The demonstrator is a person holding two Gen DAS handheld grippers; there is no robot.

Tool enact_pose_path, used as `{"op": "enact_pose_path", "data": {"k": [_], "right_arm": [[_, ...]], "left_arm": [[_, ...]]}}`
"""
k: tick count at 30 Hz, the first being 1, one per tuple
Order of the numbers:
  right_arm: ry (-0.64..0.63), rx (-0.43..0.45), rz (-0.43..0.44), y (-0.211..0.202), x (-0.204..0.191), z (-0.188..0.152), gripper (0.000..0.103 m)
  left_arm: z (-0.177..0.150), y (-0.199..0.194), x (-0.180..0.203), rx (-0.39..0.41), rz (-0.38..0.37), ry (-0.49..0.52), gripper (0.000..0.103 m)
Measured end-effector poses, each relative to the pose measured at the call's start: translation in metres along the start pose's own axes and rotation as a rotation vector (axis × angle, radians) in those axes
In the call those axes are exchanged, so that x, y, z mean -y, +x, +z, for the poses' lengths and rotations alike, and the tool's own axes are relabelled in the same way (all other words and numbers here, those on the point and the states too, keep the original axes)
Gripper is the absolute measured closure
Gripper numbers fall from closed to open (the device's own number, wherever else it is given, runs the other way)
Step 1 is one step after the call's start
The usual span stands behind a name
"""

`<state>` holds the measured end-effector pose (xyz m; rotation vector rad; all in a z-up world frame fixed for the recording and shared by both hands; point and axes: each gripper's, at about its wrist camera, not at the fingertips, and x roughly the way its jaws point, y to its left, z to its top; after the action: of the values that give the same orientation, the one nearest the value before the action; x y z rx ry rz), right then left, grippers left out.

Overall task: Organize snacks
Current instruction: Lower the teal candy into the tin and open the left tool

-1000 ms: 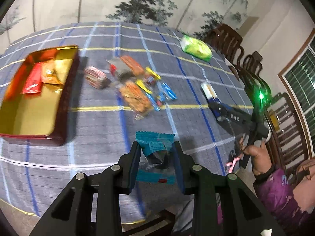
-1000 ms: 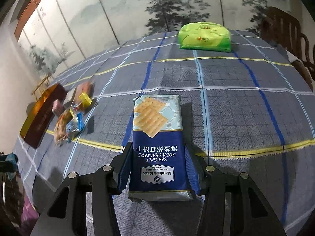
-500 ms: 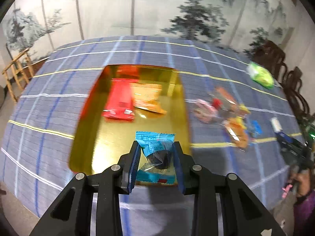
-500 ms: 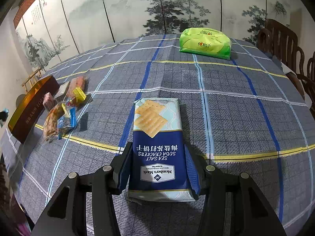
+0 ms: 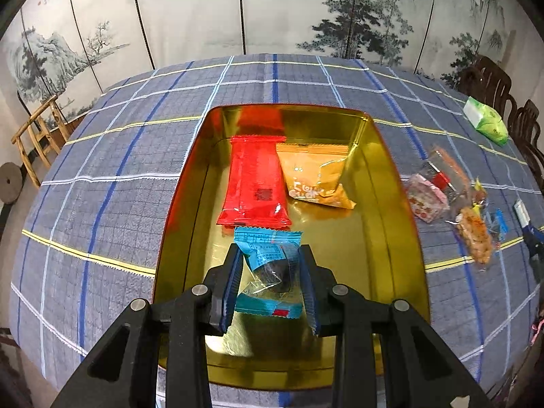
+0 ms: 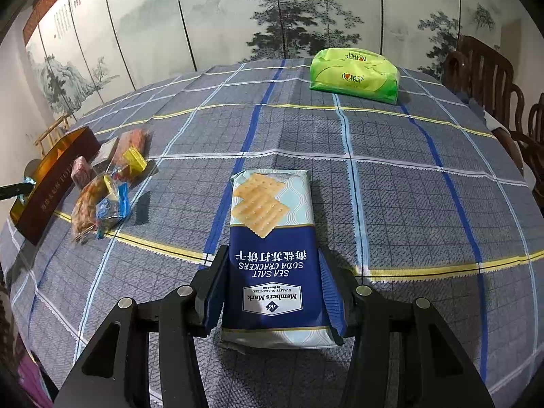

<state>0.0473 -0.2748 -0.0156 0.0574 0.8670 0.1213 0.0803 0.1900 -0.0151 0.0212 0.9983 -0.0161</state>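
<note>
Blue snack packet (image 5: 268,272) lengthwise in left gripper (image 5: 270,285), over gold tin (image 5: 391,204)

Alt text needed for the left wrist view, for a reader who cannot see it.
The left gripper holds a small blue snack packet over an open gold-lined tin on a blue plaid tablecloth. A red wrapper and an orange pouch lie inside; loose snacks sit to the right.

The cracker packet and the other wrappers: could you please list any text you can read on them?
Cracker packet, upside down: "SEA SALT SODA CRACKERS", "Member's Mark", plus Chinese characters.
Tin side: gold lettering, too blurred.
Green pack: red logo, unreadable.
Blue wrapper, orange packet: print too small.
</note>
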Motion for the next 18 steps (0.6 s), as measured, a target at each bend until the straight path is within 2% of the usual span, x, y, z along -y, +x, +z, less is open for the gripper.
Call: {"op": "enact_pose_path", "data": {"k": [18], "right_arm": [[-0.004,-0.002,-0.01,0.001,-0.003,0.001,0.052]], "left_arm": [[-0.004,0.021,-0.007,-0.021,0.082,0.03,0.073]]}}
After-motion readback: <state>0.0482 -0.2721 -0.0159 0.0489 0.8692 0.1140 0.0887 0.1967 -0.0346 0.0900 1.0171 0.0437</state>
